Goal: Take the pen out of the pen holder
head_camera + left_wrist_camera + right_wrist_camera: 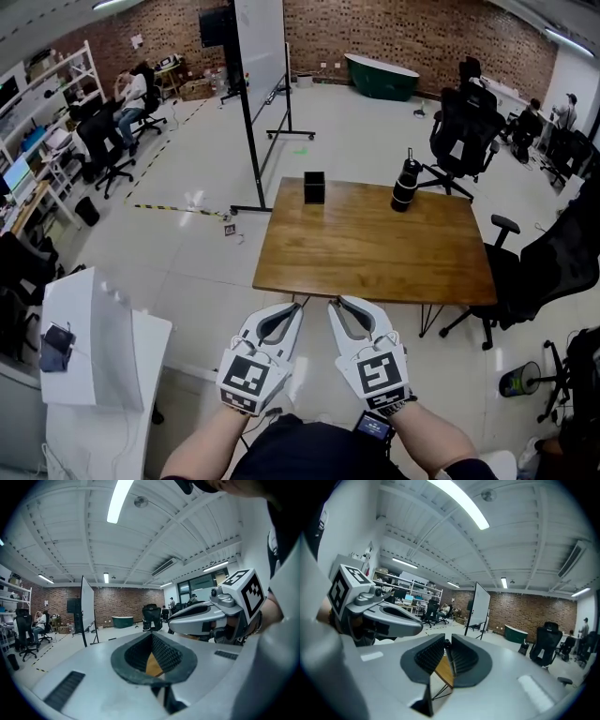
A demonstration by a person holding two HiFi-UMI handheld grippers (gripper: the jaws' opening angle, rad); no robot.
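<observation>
A small black pen holder (314, 187) stands near the far edge of a wooden table (375, 258); it is too small in the head view to show a pen. Both grippers hover side by side in front of the table's near edge, well short of the holder. My left gripper (298, 307) has its pads meeting at the tips, with nothing between them (152, 637). My right gripper (335, 305) shows a narrow slit between its pads (447, 644), and that slit is empty. Each gripper view shows the other gripper beside it and a sliver of table through the jaws.
A black bottle (405, 185) stands at the table's far right. A rolling whiteboard (258, 56) stands beyond the table, black office chairs (464, 131) at the back right and right side (553, 262). A white cabinet (94, 347) is at my left. People sit at desks at the far left.
</observation>
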